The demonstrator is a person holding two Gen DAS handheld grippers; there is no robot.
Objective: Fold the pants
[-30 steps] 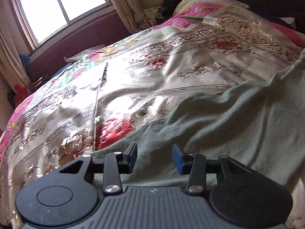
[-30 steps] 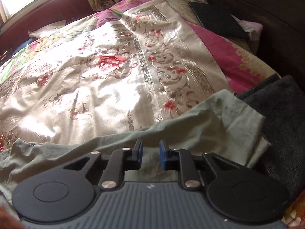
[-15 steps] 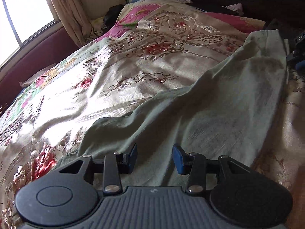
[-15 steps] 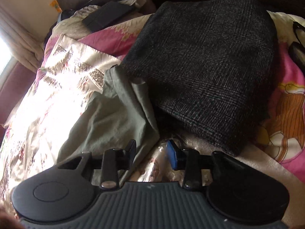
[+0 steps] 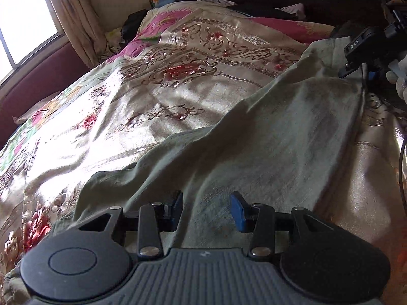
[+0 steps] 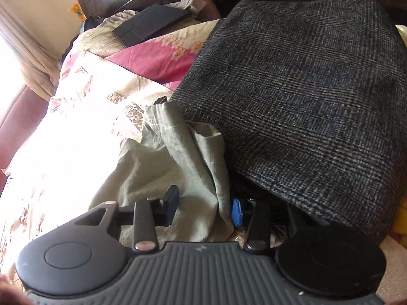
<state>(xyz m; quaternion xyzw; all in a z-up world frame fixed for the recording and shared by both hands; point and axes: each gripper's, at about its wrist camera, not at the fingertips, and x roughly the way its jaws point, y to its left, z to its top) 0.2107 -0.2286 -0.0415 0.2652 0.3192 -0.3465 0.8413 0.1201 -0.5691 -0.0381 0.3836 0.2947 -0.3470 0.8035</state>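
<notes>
The olive-green pants [image 5: 267, 137] lie stretched across the floral bed cover, running from the left gripper up to the right. My left gripper [image 5: 206, 211] is open, its jaws wide apart just above the near end of the pants. In the right wrist view the far end of the pants [image 6: 175, 167] is bunched against a dark cushion. My right gripper [image 6: 203, 207] is open with its jaws either side of that bunched edge. The right gripper also shows in the left wrist view [image 5: 366, 48] at the pants' far end.
A shiny floral bed cover [image 5: 165, 96] spreads under the pants. A large dark tweed cushion [image 6: 305, 96] lies right of the pants' end. A black flat case [image 6: 150, 25] rests on pillows behind. A window and curtain [image 5: 71, 17] stand at the left.
Both wrist views swung right along the bed. The right gripper opened from nearly shut and came to the pants' end by the dark cushion. The left gripper stayed open over the pants.
</notes>
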